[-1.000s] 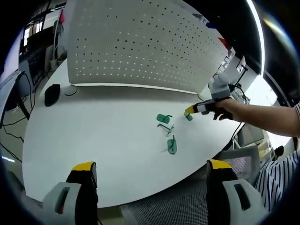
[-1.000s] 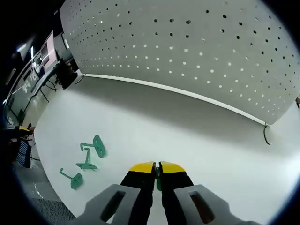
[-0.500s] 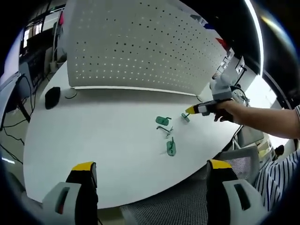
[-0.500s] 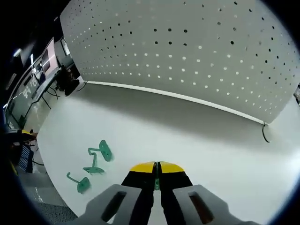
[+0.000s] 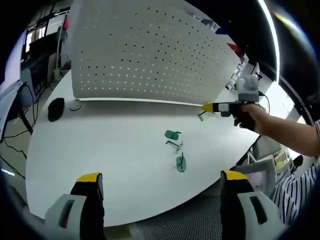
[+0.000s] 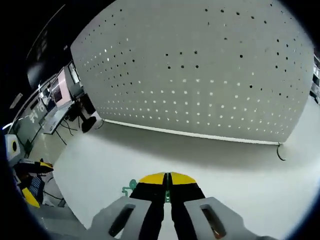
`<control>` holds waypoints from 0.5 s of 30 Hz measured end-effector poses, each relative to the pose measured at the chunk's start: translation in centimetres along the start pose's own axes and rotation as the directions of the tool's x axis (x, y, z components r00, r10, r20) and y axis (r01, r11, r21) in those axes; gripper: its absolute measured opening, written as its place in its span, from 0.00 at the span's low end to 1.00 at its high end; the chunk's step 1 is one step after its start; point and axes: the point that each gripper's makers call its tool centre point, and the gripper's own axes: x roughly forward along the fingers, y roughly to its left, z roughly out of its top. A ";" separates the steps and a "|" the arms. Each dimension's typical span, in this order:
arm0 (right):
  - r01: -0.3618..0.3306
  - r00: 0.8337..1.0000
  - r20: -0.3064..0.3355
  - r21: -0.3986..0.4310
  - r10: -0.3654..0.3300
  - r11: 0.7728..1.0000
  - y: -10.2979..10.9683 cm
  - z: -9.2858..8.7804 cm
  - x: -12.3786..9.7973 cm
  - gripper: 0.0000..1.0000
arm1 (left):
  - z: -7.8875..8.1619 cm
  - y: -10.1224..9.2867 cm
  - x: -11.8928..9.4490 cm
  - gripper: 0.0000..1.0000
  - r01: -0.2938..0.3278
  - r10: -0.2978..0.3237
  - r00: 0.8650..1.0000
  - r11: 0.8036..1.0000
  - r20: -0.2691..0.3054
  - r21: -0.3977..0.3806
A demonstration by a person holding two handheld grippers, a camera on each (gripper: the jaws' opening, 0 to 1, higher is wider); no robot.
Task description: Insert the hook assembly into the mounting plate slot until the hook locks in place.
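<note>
A white perforated mounting board [image 5: 150, 50] stands upright at the back of the white table [image 5: 100, 150]. My right gripper [image 5: 206, 107] hangs in the air near the board's right end, held by a hand, shut on a green hook piece [image 5: 200, 116]. In the right gripper view its yellow-tipped jaws [image 6: 167, 179] are pressed together on a green sliver and face the board [image 6: 200, 75]. Three more green hook parts [image 5: 172, 134] [image 5: 175, 144] [image 5: 181, 162] lie on the table. My left gripper [image 5: 160, 182] stands open near the table's front edge, holding nothing.
A black mouse [image 5: 55, 107] and a cable lie at the table's left by the board. A mesh chair [image 5: 260, 172] stands at the right edge. A dark hook [image 6: 279, 151] sits at the board's lower right corner. Desks with monitors [image 6: 55, 100] fill the room behind.
My right gripper has risen from the table and moved toward the board with the green hook piece in it. The left gripper has stayed where it was.
</note>
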 end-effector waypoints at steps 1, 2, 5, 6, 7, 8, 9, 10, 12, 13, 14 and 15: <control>-0.009 1.000 0.014 0.000 0.009 1.000 0.5 0.5 -0.4 0.00 | 0.1 -0.1 0.0 1.00 0.002 -0.002 1.000 1.000 0.000 0.003; -0.017 0.999 0.028 0.006 0.017 1.000 0.8 0.8 -0.5 0.00 | 0.3 -0.2 0.0 1.00 0.003 -0.003 1.000 1.000 0.001 0.009; -0.071 0.994 0.083 0.078 0.064 0.994 2.1 1.7 -1.1 0.00 | 0.8 -0.6 0.1 0.99 0.006 -0.007 1.000 1.000 0.003 0.024; -0.074 0.993 0.095 0.100 0.064 0.992 2.2 1.8 -1.3 0.00 | 0.9 -0.7 0.1 0.99 0.008 -0.008 1.000 1.000 0.005 0.027; -0.070 0.994 0.092 0.109 0.060 0.992 2.1 1.6 -1.7 0.00 | 1.2 -0.8 0.2 0.99 0.012 -0.012 1.000 0.999 0.008 0.032; -0.086 0.991 0.109 0.122 0.072 0.989 2.5 1.8 -1.9 0.00 | 1.3 -1.0 0.2 0.99 0.015 -0.015 1.000 0.999 0.009 0.035; -0.093 0.989 0.124 0.127 0.077 0.988 2.7 1.9 -2.2 0.00 | 1.6 -1.2 0.3 0.99 0.019 -0.020 1.000 0.999 0.013 0.042; -0.095 0.989 0.128 0.127 0.079 0.987 2.9 1.9 -2.5 0.00 | 1.8 -1.3 0.3 0.99 0.021 -0.022 1.000 0.999 0.015 0.047; -0.124 0.982 0.159 0.123 0.103 0.985 3.8 2.2 -3.2 0.00 | 2.4 -1.6 0.4 0.99 0.026 -0.027 0.999 0.998 0.021 0.060; -0.138 0.977 0.178 0.114 0.116 0.984 4.3 2.4 -3.5 0.00 | 2.7 -1.8 0.4 0.99 0.029 -0.031 0.999 0.997 0.026 0.065; -0.147 0.974 0.189 0.111 0.124 0.983 4.7 2.4 -3.8 0.00 | 2.9 -1.9 0.5 0.99 0.032 -0.034 0.999 0.997 0.028 0.068; -0.156 0.973 0.192 0.114 0.132 0.981 5.1 2.2 -4.0 0.00 | 3.1 -2.1 0.6 0.98 0.036 -0.038 0.999 0.997 0.029 0.071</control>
